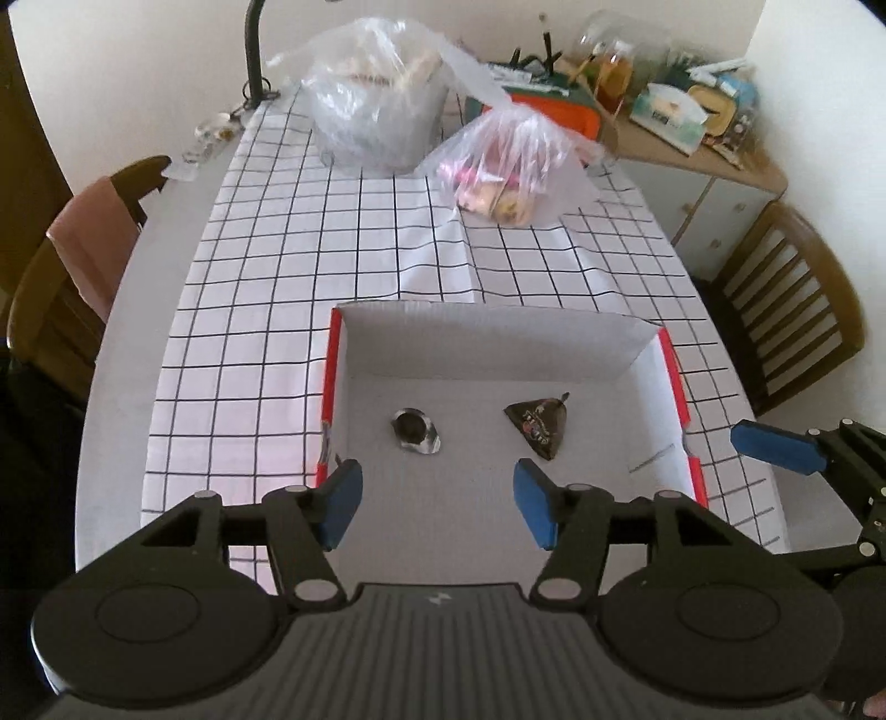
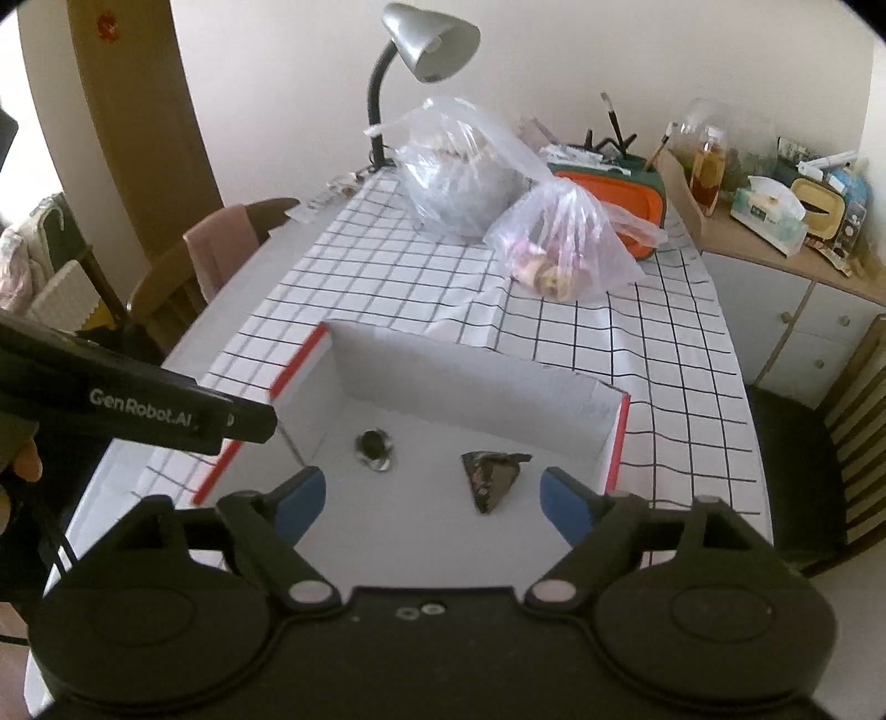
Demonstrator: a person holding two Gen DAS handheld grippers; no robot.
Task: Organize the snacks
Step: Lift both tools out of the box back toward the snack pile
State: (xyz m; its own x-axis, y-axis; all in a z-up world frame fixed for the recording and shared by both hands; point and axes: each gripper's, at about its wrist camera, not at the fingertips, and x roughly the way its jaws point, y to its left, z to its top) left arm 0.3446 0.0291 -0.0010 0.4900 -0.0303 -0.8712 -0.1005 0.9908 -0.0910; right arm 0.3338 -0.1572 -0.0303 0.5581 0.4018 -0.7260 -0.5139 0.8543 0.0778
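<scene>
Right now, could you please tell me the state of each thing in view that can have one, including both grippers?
Left gripper: open, nothing between its pads.
Right gripper: open, empty.
Box: open-topped, upright on the tablecloth.
Round snack: lying loose in the box.
Triangular snack: lying loose in the box, apart from the round one.
Small plastic bag: on the table, snacks inside.
Large plastic bag: standing behind it, filled.
Desk lamp: looks unlit.

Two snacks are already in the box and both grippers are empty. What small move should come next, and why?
Probably move the right gripper, open and empty, toward the smaller plastic bag beyond the box: snacks show inside it, while the box holds only two pieces.
</scene>
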